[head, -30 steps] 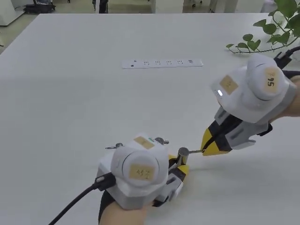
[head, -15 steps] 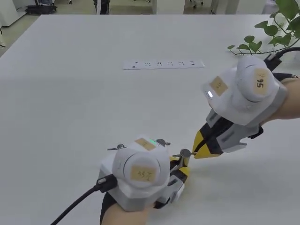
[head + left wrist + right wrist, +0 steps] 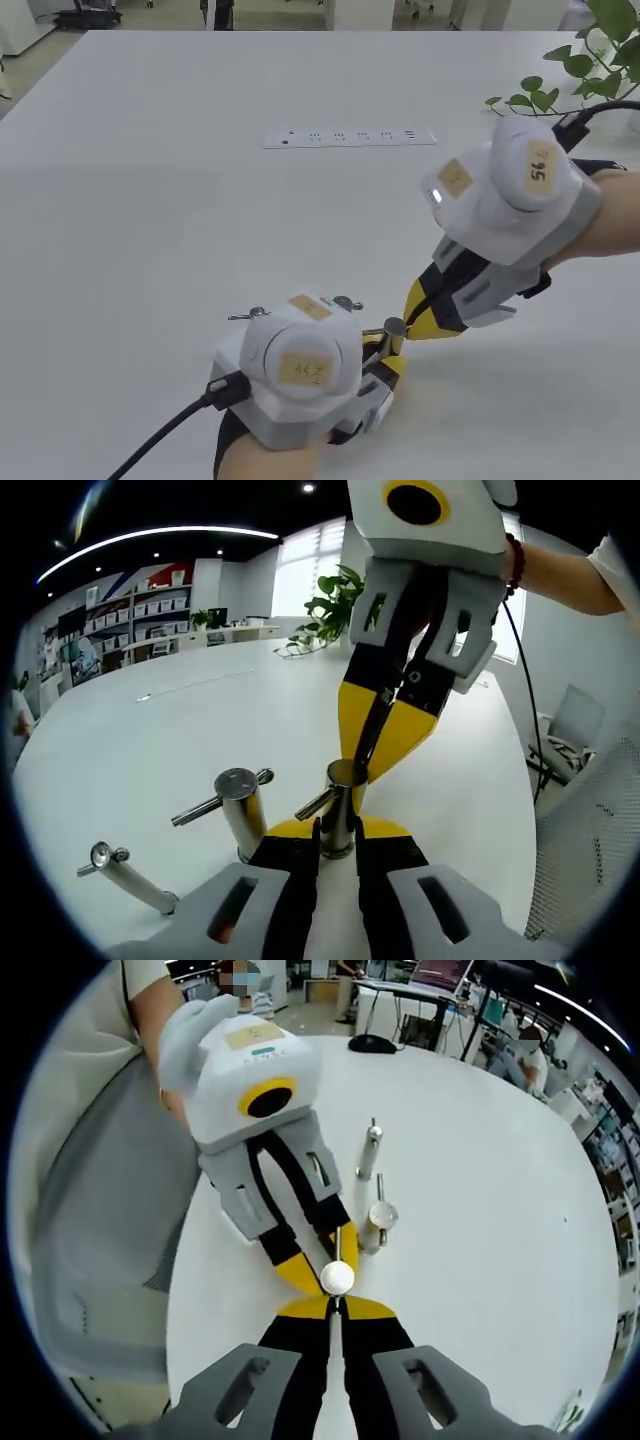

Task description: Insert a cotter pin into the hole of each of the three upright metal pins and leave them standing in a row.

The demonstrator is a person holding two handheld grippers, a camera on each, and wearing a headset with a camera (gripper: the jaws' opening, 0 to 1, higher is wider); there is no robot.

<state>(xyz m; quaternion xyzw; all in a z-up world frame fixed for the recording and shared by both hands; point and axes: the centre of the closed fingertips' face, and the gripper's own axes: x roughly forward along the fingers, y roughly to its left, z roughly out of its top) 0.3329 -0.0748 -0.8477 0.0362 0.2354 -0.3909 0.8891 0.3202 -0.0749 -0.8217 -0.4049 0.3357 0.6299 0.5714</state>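
Note:
My left gripper is shut on an upright metal pin. My right gripper comes in from the right, its tips against the pin's head, shut on a cotter pin whose thin end pokes out of the pin's far side. A second metal pin stands beside it with a cotter pin through it. Farther off is a third pin, also with a cotter pin; it looks tilted at the fisheye edge.
A white power strip lies flat farther back on the white table. Leaves of a green plant reach in at the far right. A black cable trails from the left gripper toward the near edge.
The right gripper has moved left to the held pin, closing the gap. The cotter pin has gone into the pin's hole. The left gripper has stayed put.

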